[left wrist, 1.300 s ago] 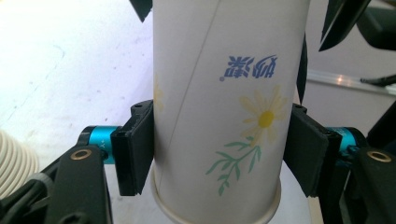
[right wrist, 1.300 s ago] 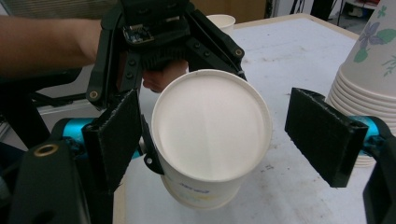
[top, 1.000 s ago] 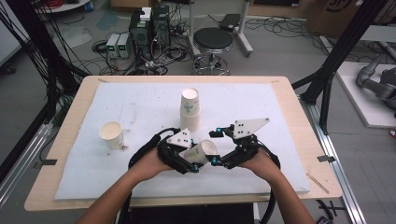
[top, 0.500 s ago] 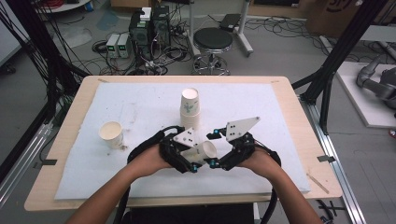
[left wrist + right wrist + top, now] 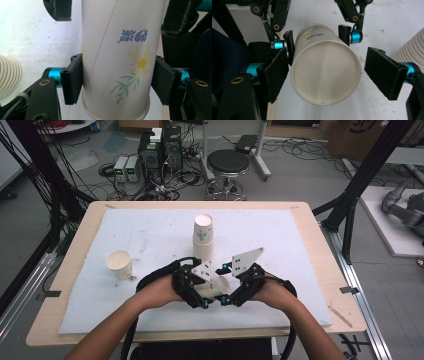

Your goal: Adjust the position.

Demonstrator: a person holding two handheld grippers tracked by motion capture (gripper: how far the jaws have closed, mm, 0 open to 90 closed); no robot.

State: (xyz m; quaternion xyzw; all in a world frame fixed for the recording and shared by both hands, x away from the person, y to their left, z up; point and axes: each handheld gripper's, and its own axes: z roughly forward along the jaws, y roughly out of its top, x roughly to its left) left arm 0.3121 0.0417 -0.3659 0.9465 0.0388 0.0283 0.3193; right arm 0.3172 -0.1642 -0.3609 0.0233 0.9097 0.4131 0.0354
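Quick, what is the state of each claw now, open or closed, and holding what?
Left claw: closed on the paper cup.
Right claw: open; its jaws have just been closing, cup between them, right pad apart from it.

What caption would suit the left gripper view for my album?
A hand-held gripper clamps a daisy-printed paper cup between its two black jaws above a white mat.

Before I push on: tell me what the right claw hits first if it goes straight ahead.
Probably the paper cup: its flat bottom faces the right claw, whose pads stand apart from its sides. The left claw grips the cup's other end, just beyond. Depth is hard to judge.
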